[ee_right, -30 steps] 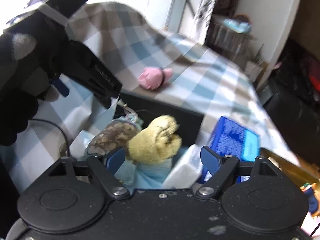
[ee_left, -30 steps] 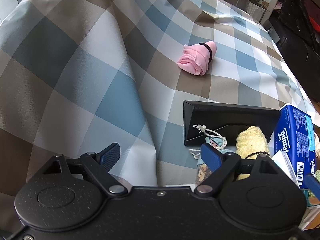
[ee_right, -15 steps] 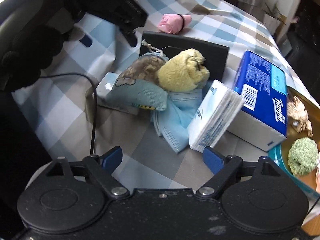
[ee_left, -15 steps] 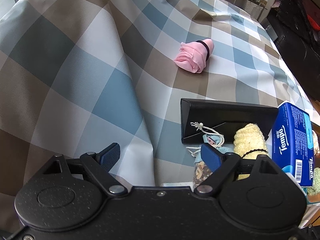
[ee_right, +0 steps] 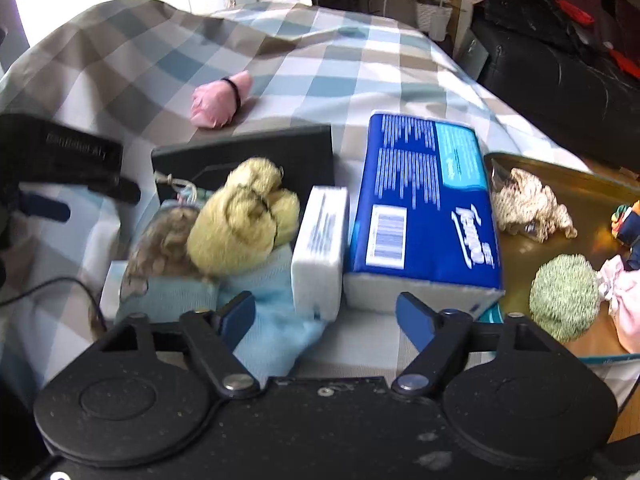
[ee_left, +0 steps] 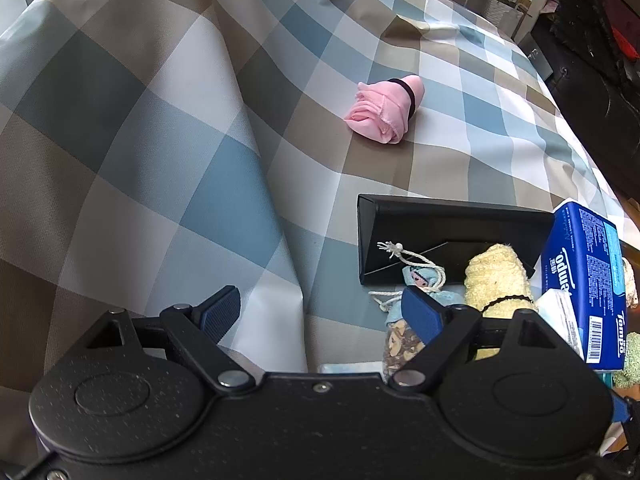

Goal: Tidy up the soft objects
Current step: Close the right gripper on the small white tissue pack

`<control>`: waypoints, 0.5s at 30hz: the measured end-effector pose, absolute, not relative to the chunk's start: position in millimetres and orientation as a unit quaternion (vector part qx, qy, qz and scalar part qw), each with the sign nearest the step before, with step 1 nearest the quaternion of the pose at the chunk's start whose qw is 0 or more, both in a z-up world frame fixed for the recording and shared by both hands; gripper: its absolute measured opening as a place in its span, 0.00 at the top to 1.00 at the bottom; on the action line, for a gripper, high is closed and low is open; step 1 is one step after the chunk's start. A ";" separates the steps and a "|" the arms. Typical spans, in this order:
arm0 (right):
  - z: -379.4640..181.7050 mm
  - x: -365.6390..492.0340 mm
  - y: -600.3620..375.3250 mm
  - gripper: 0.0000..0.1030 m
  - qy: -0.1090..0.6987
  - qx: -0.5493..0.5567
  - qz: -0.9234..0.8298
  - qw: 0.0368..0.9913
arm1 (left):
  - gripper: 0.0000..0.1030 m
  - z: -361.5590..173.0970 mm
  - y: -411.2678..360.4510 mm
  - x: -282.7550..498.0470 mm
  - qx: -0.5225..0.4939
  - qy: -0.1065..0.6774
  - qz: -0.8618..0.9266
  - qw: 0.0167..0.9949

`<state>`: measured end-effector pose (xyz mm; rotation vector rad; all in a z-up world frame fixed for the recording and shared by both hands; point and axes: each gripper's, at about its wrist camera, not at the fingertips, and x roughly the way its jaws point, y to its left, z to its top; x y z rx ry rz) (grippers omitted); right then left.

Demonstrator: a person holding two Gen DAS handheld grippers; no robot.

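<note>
Left wrist view is filled mostly by the checked tablecloth (ee_left: pixel 168 128), rumpled into a long fold. Taking the blue tissue pack (ee_right: pixel 420 200) as the landmark: to its right sits the brown tray (ee_right: pixel 560 176), holding a beige knitted piece (ee_right: pixel 528 204), a green fuzzy ball (ee_right: pixel 564 296) and a bit of pink fabric (ee_right: pixel 624 300). To its left a black box (ee_left: pixel 448 232) stands open on the cloth, and in front of that box lies a pile: a yellow towel roll (ee_right: pixel 240 220) bound with a black band, a patterned drawstring pouch (ee_right: pixel 160 248) and light blue cloth (ee_right: pixel 276 320). A white tissue packet (ee_right: pixel 320 244) leans between the pile and the blue pack. Well beyond the pack, alone on the cloth, lies the pink rolled cloth (ee_left: pixel 384 110), also banded in black.

The left gripper (ee_left: pixel 320 312) has its jaws spread wide with nothing between them, above the cloth left of the black box. The right gripper (ee_right: pixel 326 320) is likewise spread and empty, just short of the white packet.
</note>
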<state>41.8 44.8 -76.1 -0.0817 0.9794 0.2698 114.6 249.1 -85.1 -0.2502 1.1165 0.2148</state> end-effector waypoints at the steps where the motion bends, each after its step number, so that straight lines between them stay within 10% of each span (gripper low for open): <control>1: -74.9 44.0 46.6 0.37 0.465 -0.040 0.128 0.875 | 0.18 -85.2 248.9 114.5 -0.118 0.527 0.101 0.835; 7: -77.3 44.4 59.6 0.62 0.459 -0.071 0.120 0.877 | 0.18 -86.0 247.6 114.3 -0.118 0.528 0.098 0.835; 15: -79.4 42.0 68.8 0.65 0.447 -0.094 0.125 0.881 | 0.19 -86.4 245.4 113.5 -0.118 0.528 0.093 0.836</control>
